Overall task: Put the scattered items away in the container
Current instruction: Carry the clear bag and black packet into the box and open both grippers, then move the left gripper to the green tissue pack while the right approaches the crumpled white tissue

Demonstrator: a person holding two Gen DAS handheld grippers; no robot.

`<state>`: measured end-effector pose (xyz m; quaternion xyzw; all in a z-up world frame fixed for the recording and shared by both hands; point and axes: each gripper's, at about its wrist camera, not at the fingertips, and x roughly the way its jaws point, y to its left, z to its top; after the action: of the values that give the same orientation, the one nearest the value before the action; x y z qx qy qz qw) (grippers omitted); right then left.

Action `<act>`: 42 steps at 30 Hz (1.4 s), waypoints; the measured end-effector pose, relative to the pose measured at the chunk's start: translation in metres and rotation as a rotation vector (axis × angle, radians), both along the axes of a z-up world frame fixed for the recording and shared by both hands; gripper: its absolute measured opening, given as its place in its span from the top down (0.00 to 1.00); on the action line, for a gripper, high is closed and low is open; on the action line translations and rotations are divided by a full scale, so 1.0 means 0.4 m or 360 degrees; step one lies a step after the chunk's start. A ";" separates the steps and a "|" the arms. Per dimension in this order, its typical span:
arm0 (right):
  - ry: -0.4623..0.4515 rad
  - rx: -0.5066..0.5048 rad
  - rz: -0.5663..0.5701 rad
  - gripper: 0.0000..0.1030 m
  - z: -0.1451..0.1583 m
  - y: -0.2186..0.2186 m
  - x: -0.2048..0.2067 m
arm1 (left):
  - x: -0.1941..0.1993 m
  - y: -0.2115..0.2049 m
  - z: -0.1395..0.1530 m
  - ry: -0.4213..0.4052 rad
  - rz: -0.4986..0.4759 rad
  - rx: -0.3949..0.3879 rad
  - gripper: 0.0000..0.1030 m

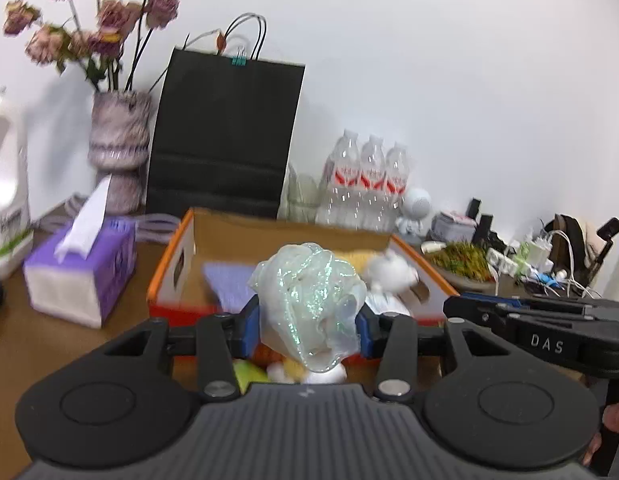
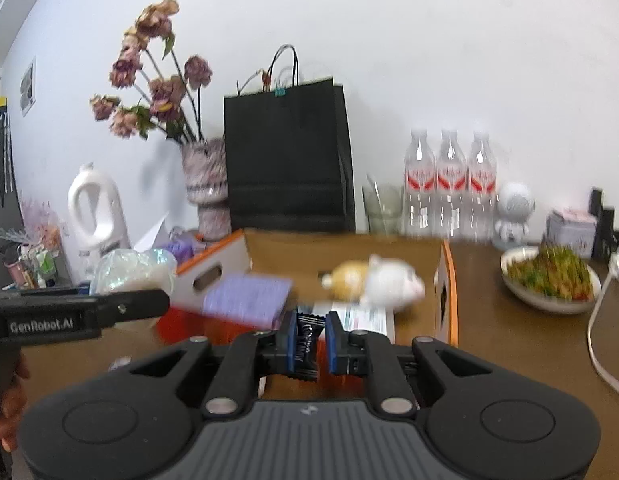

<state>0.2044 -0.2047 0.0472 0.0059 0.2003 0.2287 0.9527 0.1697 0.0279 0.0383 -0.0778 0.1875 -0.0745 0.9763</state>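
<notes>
An orange-rimmed cardboard box (image 1: 169,260) stands on the brown table; it also shows in the right wrist view (image 2: 449,280). Inside lie a purple pack (image 2: 247,298), a white plush toy (image 2: 393,282), a yellow item (image 2: 347,276) and a paper sheet (image 2: 361,318). My left gripper (image 1: 307,326) is shut on an iridescent mesh puff (image 1: 309,300), held at the box's near edge. My right gripper (image 2: 311,344) is shut on a small black snack packet (image 2: 305,344) above the box's near side. Small fruit-like items (image 1: 249,374) lie below the left gripper.
A purple tissue box (image 1: 81,276), white jug (image 1: 7,196) and vase of dried flowers (image 1: 119,152) stand left. A black paper bag (image 1: 225,136), water bottles (image 1: 369,184), a white figurine (image 2: 513,212), a food plate (image 2: 549,280) and cables (image 1: 549,272) stand behind and right.
</notes>
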 end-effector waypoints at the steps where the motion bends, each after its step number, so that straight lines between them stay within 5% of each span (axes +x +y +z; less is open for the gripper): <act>1: -0.0015 0.0011 -0.0001 0.87 0.012 0.006 0.021 | 0.018 0.003 0.008 -0.0013 0.0009 -0.0010 0.56; 14: -0.0032 0.0072 0.0023 0.87 0.025 0.115 0.238 | 0.240 0.047 0.009 -0.0015 0.0137 -0.0164 0.55; 24: 0.0171 -0.0069 0.0021 0.87 -0.094 0.144 0.338 | 0.335 0.078 -0.104 0.0222 0.0146 -0.0071 0.55; 27: 0.0205 -0.0085 0.0027 0.86 -0.110 0.144 0.345 | 0.336 0.071 -0.112 0.0231 0.0140 -0.0046 0.48; 28: 0.0217 -0.0096 0.0033 0.83 -0.113 0.146 0.346 | 0.336 0.067 -0.112 0.0232 0.0145 -0.0032 0.35; 30: 0.0242 -0.0125 0.0030 0.59 -0.114 0.150 0.343 | 0.331 0.062 -0.107 0.0228 0.0151 -0.0017 0.22; 32: 0.0241 -0.0172 -0.0073 0.29 -0.106 0.142 0.345 | 0.329 0.062 -0.096 0.0244 0.0262 0.0039 0.00; 34: 0.0265 -0.0155 -0.0142 0.05 -0.097 0.119 0.351 | 0.323 0.073 -0.086 0.0221 0.0322 0.0053 0.00; 37: 0.0346 -0.0014 -0.0081 0.00 -0.091 0.088 0.357 | 0.317 0.091 -0.076 0.0224 0.0315 -0.0029 0.00; 42: 0.0307 -0.0056 -0.0079 0.00 -0.079 0.098 0.342 | 0.322 0.081 -0.074 0.0241 0.0326 0.0019 0.00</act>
<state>0.3411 -0.1656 0.0158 0.0160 0.2949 0.1998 0.9343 0.2986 0.0603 0.0086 -0.0962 0.2522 0.0327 0.9623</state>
